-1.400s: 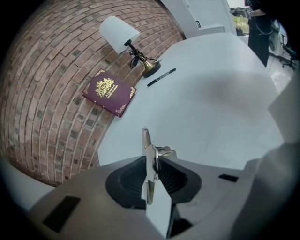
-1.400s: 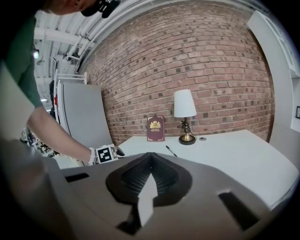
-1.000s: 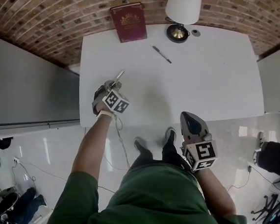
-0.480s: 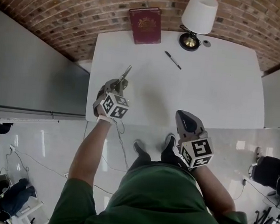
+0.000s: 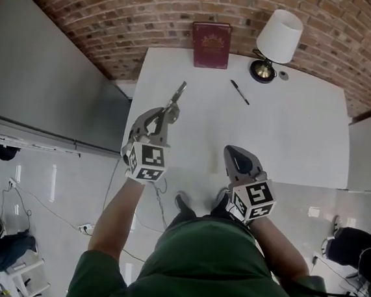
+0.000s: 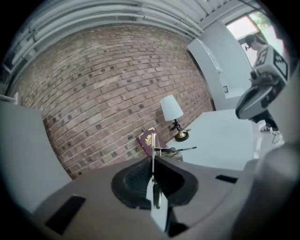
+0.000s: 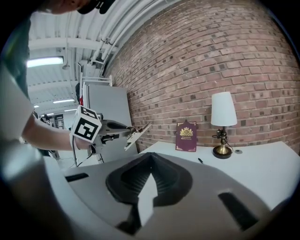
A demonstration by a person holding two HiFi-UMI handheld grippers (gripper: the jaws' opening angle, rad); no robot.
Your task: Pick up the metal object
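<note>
The metal object [image 5: 177,97] is a thin flat strip. It sticks out past the fingertips of my left gripper [image 5: 168,112], which is shut on it above the left edge of the white table [image 5: 291,135]. In the left gripper view the strip [image 6: 153,154] stands edge-on, pinched between the dark pads. The right gripper view shows it [image 7: 137,133] held in the air, slanting up toward the brick wall. My right gripper [image 5: 237,157] hangs shut and empty in front of the table's near edge, its pads meeting [image 7: 149,164].
A maroon book [image 5: 210,44] lies at the table's far edge. To its right stand a white-shaded lamp [image 5: 278,36] and a small round object [image 5: 283,75]. A black pen [image 5: 239,92] lies in front of them. A grey cabinet [image 5: 54,93] stands left of the table.
My left gripper has lifted the metal strip higher, away from the tabletop, still shut on it. The right gripper has hardly moved. The head view has swung toward the left.
</note>
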